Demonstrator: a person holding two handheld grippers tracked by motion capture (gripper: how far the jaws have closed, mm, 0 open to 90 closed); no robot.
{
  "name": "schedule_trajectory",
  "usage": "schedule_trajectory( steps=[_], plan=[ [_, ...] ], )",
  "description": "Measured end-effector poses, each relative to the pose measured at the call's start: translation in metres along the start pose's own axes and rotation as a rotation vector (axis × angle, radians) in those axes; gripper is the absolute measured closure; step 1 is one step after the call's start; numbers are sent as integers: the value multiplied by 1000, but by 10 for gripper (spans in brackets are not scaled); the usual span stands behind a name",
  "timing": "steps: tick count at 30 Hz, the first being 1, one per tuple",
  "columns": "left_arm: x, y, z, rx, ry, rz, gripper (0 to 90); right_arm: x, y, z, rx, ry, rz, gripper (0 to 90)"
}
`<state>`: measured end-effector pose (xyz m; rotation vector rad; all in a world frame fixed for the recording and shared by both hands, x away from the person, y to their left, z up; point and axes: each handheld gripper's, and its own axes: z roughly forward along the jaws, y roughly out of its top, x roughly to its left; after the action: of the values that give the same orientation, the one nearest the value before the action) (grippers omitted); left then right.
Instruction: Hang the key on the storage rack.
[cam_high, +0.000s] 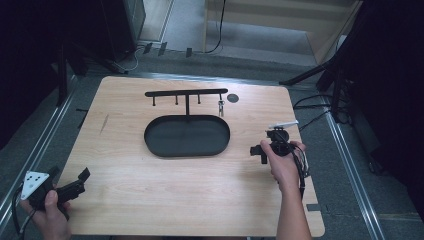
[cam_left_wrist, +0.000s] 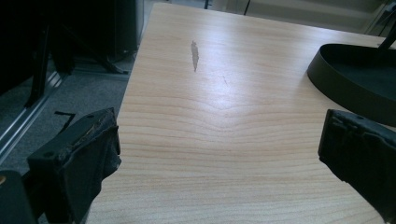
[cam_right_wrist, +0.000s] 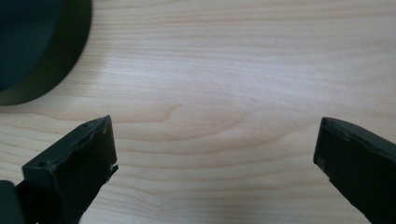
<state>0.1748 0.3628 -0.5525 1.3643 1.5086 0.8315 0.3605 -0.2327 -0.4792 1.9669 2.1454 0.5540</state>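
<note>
Two grippers were in my hands, both w/ fingers spread wide and holding nothing. My left gripper (cam_high: 75, 182) sat at the near-left corner of the table (cam_high: 150, 200), aimed toward the middle; in the left gripper view its fingers (cam_left_wrist: 84, 163) stood far apart over bare wood, w/ a dark scuff mark (cam_left_wrist: 194, 55) ahead on the tabletop. My right gripper (cam_high: 262, 150) hovered near the right side, just beside the black oval tray (cam_high: 187, 136) — its fingers (cam_right_wrist: 79, 158) were also wide, w/ the tray's rim at upper left in the right gripper view. Tray lay at the table's centre, and a thin post rose from its far edge to a black rack bar (cam_high: 185, 93) w/ short pegs. A small metal item (cam_high: 221, 106) hung at the bar's right end — too small to ID. A dark round disc (cam_high: 233, 98) lay just beyond it.
</note>
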Motion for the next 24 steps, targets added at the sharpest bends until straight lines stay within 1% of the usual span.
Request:
schedule_trajectory(
  steps=[1, 3, 7, 10, 12, 14, 17, 20, 22, 24],
  plan=[
    [0, 0, 0, 0, -1, -1, 0, -3, -4, 0, -7, 9, 13, 0],
    [0, 0, 0, 0, -2, -2, 0, -10, -14, -2, -37, 37, 19, 0],
    [0, 0, 0, 1, 1, 5, 0, -25, -34, 0, -86, 44, 47, 0],
    [-1, 0, 0, -1, 2, 7, 0, -36, -49, 1, -161, 86, 60, 0],
    [-1, 0, 0, -1, 2, 8, 0, -40, -59, 1, -219, 102, 60, 0],
    [-1, 0, 0, -1, 1, 9, 0, -45, -68, 1, -269, 107, 68, 0],
    [-1, 0, 0, 0, 1, 9, 0, -53, -81, -1, -344, 95, 86, 0],
    [0, 0, 0, 0, -1, 5, 0, -62, -94, -2, -417, 83, 91, 0],
    [0, 0, 0, 0, -3, 6, 0, -67, -103, -3, -454, 101, 83, 0],
    [0, 0, 0, -1, -4, 6, 0, -71, -112, -2, -485, 133, 69, 0]
  ],
)
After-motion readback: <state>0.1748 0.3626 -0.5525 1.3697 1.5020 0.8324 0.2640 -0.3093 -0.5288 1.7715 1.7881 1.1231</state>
